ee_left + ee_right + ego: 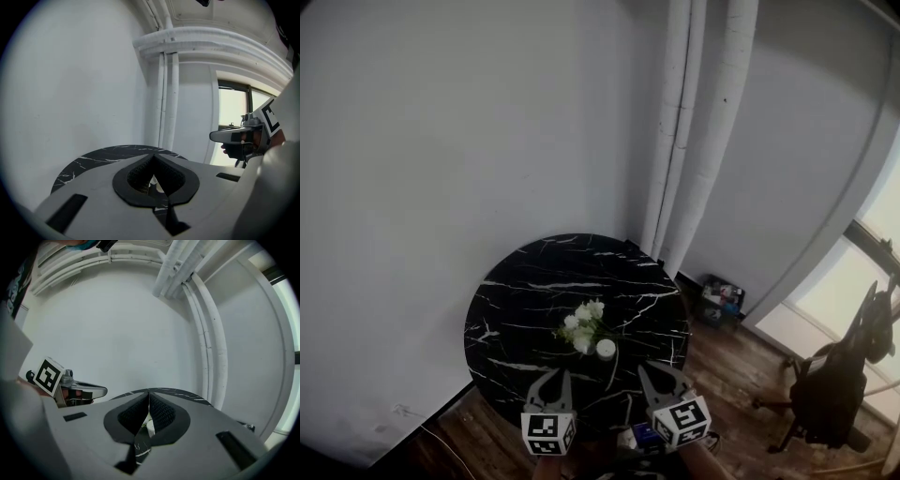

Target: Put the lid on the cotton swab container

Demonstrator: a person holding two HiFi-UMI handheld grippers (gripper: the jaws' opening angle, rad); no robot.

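1. White wall (441, 141): we log it as the largest item, filling the space behind the table.
2. Table (534, 281): round, with a black top veined in white. It stands on a wooden floor (731, 375) in the corner.
3. Pipes (703, 122): white, running up the corner just behind the table.
4. Office chair (834, 384): dark, well apart from the table, near the window.
5. Left hand-held gripper (152, 155): we note it clenched, tips meeting, with nothing between the pads. It hangs over the near edge of the table.
6. Right hand-held gripper (148, 392): likewise clenched and empty, beside the left one.
7. Flowers (581, 330): a white bunch lying near the table's middle.
8. Cotton swab container (606, 349): small, white and round, on the table just beside the flowers and apart from both grippers. We cannot tell whether its lid is on.
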